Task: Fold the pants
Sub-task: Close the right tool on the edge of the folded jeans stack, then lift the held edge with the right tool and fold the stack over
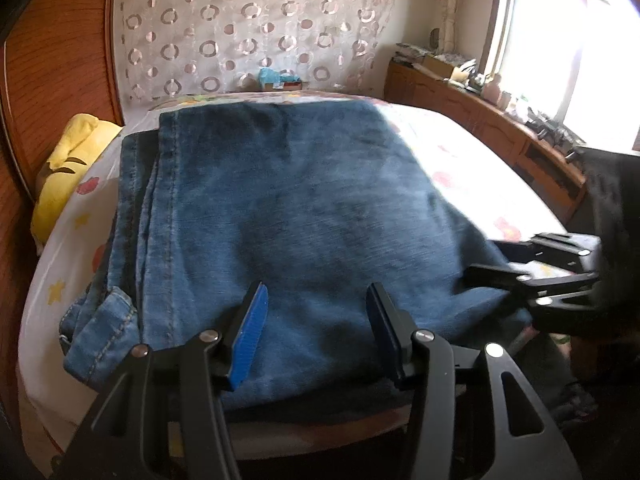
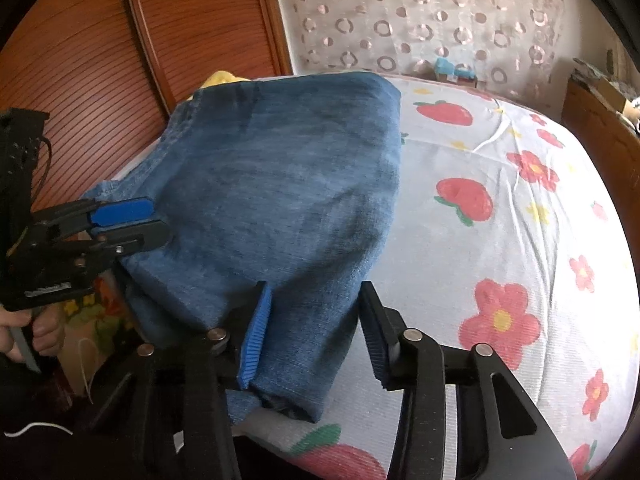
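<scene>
Folded jeans [image 1: 304, 216] at bed [image 2: 500, 240] edge — sheet bare rightward.

Folded pants [image 2: 280, 200] fill the bed's near-left part; my left gripper [image 1: 316, 332] and right gripper [image 2: 312, 328] both sit over their near edge, jaws spread. Open sheet [image 2: 500, 208] lies to the right, bare of objects. Wooden panel [image 2: 100, 60] and yellow cushion [image 1: 68, 168] close the left side. Cabinet [image 1: 480, 120] bounds the far right; curtain [image 1: 248, 28] backs the bed.

Blue denim pants [image 1: 288, 216] folded into flat stack on bed (waistband corner poking out left)
</scene>
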Action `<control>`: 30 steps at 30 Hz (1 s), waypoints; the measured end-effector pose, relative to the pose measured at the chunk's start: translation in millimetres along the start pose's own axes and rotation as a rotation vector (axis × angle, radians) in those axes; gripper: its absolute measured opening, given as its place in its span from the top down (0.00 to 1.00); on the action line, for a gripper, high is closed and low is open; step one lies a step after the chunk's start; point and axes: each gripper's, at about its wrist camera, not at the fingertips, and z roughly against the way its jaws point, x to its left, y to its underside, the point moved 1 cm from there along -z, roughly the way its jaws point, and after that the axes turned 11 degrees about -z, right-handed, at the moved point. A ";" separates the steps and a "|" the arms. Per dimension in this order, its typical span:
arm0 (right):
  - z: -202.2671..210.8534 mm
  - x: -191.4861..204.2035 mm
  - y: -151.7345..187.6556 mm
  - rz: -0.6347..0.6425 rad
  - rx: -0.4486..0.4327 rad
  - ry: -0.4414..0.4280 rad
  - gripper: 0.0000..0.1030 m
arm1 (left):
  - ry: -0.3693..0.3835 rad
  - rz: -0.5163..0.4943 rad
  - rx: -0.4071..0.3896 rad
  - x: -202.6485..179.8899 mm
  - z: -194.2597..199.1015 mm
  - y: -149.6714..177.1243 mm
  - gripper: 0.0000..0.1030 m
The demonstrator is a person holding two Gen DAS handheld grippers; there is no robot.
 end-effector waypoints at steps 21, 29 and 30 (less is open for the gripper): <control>4.4 2.6 -0.9 -0.024 -0.017 -0.056 0.81 | -0.006 -0.054 0.014 -13.9 -6.0 8.5 0.51; 11.5 0.4 -4.2 -0.056 -0.040 -0.098 0.87 | -0.003 -0.052 0.011 -11.4 -6.0 10.2 0.50; 12.8 1.0 -4.3 -0.055 -0.044 -0.099 0.87 | -0.002 -0.051 0.010 -11.5 -6.0 10.2 0.50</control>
